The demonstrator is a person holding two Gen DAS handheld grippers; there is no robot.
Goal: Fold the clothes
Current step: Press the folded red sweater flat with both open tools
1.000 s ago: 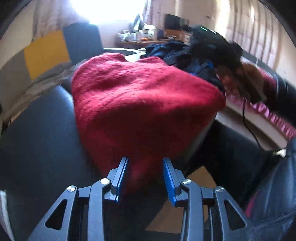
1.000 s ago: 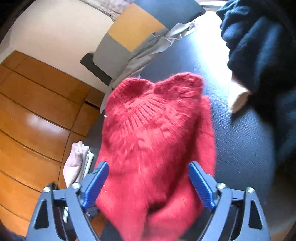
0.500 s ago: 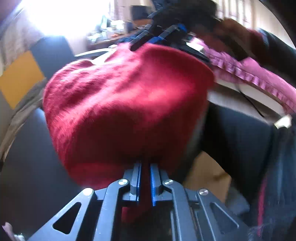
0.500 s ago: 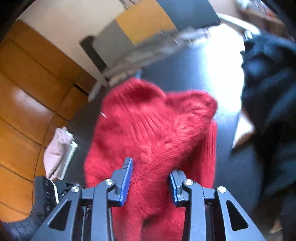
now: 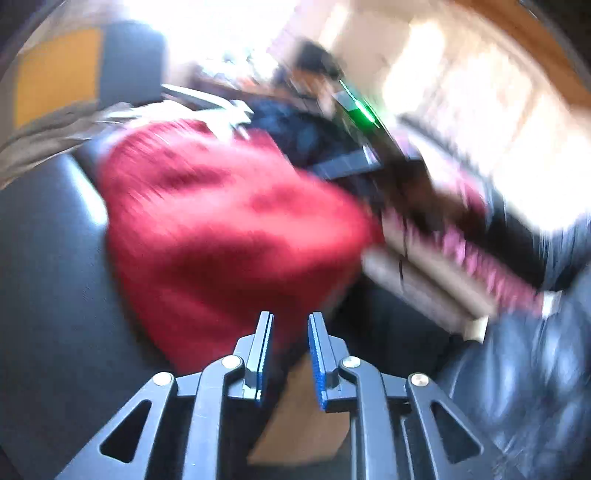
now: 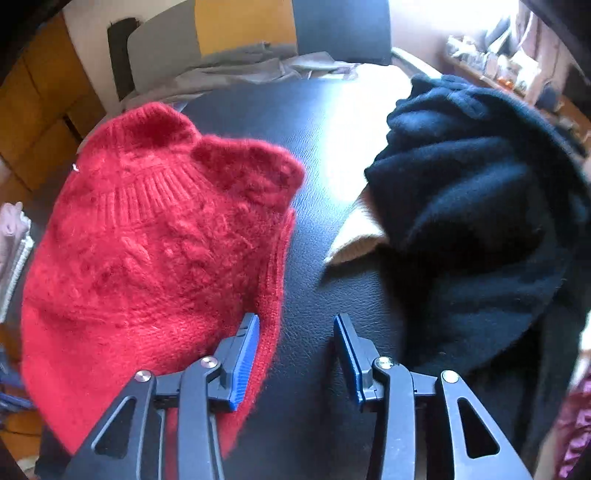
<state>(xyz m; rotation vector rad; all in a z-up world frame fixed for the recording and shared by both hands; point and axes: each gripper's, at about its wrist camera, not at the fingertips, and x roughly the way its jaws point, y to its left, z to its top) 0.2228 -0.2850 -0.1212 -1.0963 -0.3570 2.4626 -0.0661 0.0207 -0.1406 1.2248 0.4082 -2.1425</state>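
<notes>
A folded red knitted sweater [image 6: 155,240] lies on a black leather surface [image 6: 314,147], collar away from me. My right gripper [image 6: 297,325] is open just right of the sweater's near edge, its left finger against the knit, nothing between the fingers. The left wrist view is blurred by motion: the red sweater [image 5: 221,229] lies ahead, and my left gripper [image 5: 290,321] stands open near its lower edge, holding nothing. The other gripper [image 5: 354,147], black with a green light, shows beyond the sweater.
A heap of dark navy knitwear [image 6: 480,206] with a beige cuff [image 6: 354,240] lies to the right. Grey cloth [image 6: 240,70] drapes over a yellow-and-grey chair back [image 6: 236,26]. Folded pale clothes [image 6: 11,240] sit at far left. A person's pink-trimmed sleeve [image 5: 472,254] is visible.
Both grippers had closed on the sweater's near edge half a second ago; now both are open and the sweater lies released. The right gripper has shifted right of it.
</notes>
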